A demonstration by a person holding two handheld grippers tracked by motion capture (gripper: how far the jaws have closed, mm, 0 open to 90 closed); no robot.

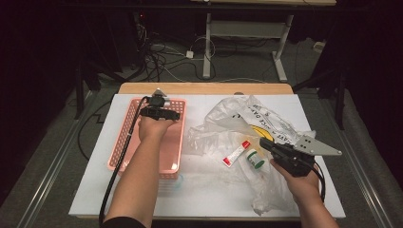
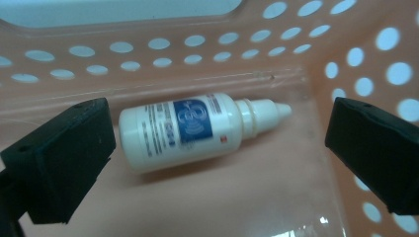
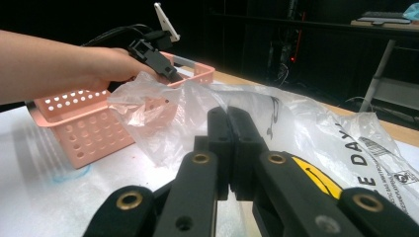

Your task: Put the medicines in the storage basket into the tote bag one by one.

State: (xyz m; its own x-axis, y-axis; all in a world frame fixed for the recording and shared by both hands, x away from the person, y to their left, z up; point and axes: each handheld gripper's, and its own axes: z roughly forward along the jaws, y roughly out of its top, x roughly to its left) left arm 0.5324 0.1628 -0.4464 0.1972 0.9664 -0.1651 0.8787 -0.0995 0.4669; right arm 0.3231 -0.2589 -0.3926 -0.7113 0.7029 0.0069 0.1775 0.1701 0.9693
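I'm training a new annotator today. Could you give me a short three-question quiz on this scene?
1. True or false: the left tongs grip the white dropper bottle.
2. Where does the bottle lie: A) in the pink basket, B) on the plastic bag, C) on the floor?
3. Which capped thing lies beside the red-and-white tube?

Key:
1. False; the jaws stand open either side of it.
2. A.
3. A small green-capped container.

I see pink perforated plastic basket [image 2: 296,59], smooth and slightly glossy, white glossy plastic dropper bottle [image 2: 192,128], thin crinkly clear plastic bag [image 1: 237,118], matt black jaws, smooth white tabletop [image 1: 209,190] with wood edge
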